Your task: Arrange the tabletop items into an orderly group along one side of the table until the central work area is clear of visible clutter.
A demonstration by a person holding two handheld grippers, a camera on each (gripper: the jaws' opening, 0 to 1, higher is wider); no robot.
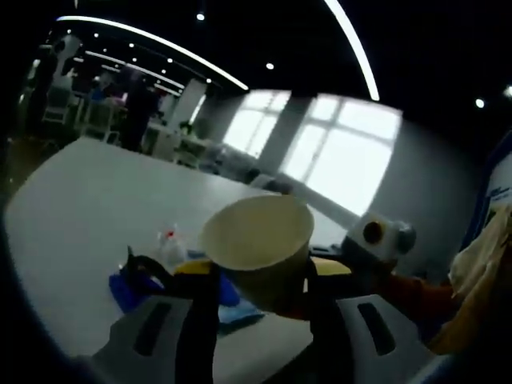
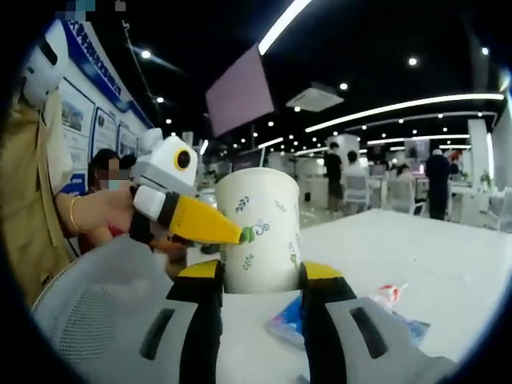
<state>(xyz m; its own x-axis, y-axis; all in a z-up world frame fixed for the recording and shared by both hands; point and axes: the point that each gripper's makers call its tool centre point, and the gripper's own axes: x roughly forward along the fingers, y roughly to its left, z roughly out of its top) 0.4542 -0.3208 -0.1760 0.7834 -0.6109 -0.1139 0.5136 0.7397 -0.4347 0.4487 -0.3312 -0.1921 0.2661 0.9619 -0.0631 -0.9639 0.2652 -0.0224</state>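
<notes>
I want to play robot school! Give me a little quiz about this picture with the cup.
1. True or false: the paper cup is lying on its side on the table.
2. Pick one. What is printed on the cup? A) little leaves B) stars C) cars
3. Fill in the gap: the flat packet lying on the table behind the right gripper is ___ in colour.

Key: 1 false, the cup stands upright between the right gripper's jaws. 2 A. 3 blue.
</notes>
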